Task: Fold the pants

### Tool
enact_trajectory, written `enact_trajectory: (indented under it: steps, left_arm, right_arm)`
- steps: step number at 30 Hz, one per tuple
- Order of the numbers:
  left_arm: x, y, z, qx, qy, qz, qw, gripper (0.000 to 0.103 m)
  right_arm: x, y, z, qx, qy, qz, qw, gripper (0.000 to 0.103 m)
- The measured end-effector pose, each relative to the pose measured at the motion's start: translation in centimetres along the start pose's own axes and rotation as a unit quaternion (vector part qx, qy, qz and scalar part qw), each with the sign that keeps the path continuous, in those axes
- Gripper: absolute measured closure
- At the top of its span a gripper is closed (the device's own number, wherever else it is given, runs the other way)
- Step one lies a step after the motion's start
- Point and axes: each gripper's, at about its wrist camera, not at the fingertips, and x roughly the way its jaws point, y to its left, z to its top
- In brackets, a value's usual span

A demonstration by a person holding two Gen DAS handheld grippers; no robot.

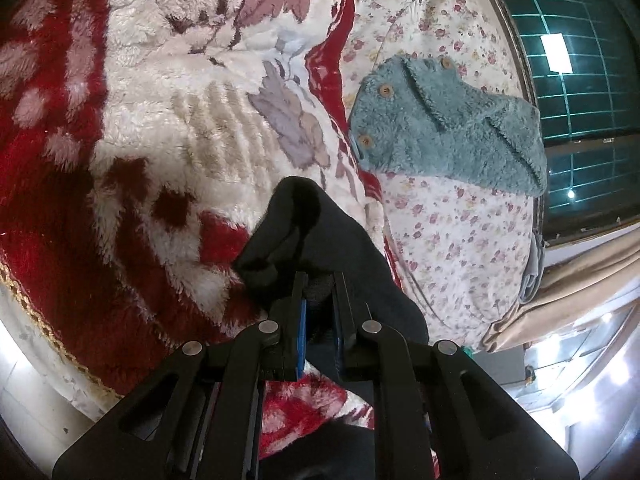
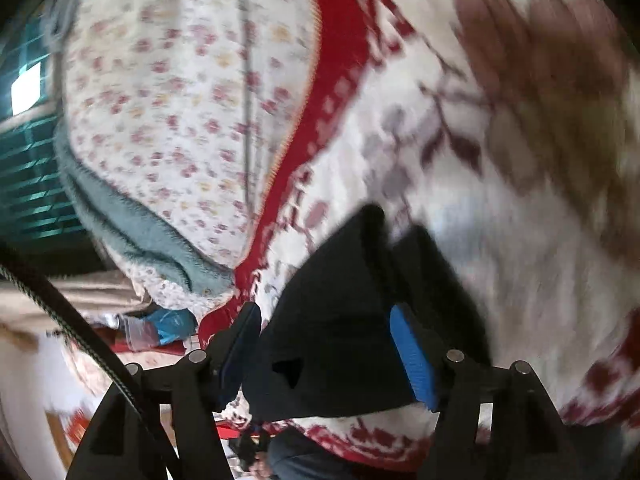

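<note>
Left gripper [image 1: 318,280]: jaws clamped on a fold of the black pants [image 1: 320,224].
Right gripper [image 2: 326,340]: jaws spread wide, pants [image 2: 340,320] between the pads, contact unclear in the blur.
Pants: on the red-and-white fleece blanket [image 1: 160,120].
Beyond: teal fleece garment [image 1: 448,128] on floral sheet [image 1: 460,232], partly cut off.

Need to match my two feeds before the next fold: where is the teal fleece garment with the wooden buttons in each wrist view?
Left wrist: the teal fleece garment lies upper right on the floral sheet, buttons showing, beside the dark window.
Right wrist: the garment is a blurred strip at left centre along the sheet's edge; buttons barely discernible.
Shared landmark: the red blanket border beside the floral sheet.
</note>
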Motion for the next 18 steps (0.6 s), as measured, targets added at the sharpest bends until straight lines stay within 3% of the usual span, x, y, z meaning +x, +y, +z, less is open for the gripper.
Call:
enact_trajectory:
  steps: [5, 10, 11, 13, 15, 18]
  left_arm:
    - [0.2, 0.2, 0.1, -0.005, 0.001, -0.003, 1.0, 0.094]
    - [0.3, 0.2, 0.2, -0.005, 0.0, 0.0, 1.0, 0.094]
    - [0.4, 0.2, 0.3, -0.005, 0.0, 0.0, 1.0, 0.094]
    - [0.4, 0.2, 0.4, -0.005, -0.001, 0.002, 1.0, 0.094]
    - [0.5, 0.2, 0.4, -0.005, -0.001, 0.004, 1.0, 0.094]
    - [0.5, 0.1, 0.5, -0.007, -0.001, 0.004, 1.0, 0.094]
  right_arm:
    - [3.0, -1.0, -0.6, 0.026, 0.025, 0.031, 0.999, 0.038]
    - [4.5, -2.3, -0.3, 0.069, 0.001, 0.037, 0.997, 0.04]
    - [4.4, -2.3, -0.2, 0.064, -0.002, 0.036, 0.997, 0.044]
    - [3.9, -1.8, -0.2, 0.03, -0.017, -0.006, 0.999, 0.084]
    - [3.9, -1.7, -0.4, 0.005, -0.013, -0.022, 1.0, 0.096]
    - [2.8, -1.3, -1.2, -0.03, -0.031, -0.032, 0.999, 0.099]
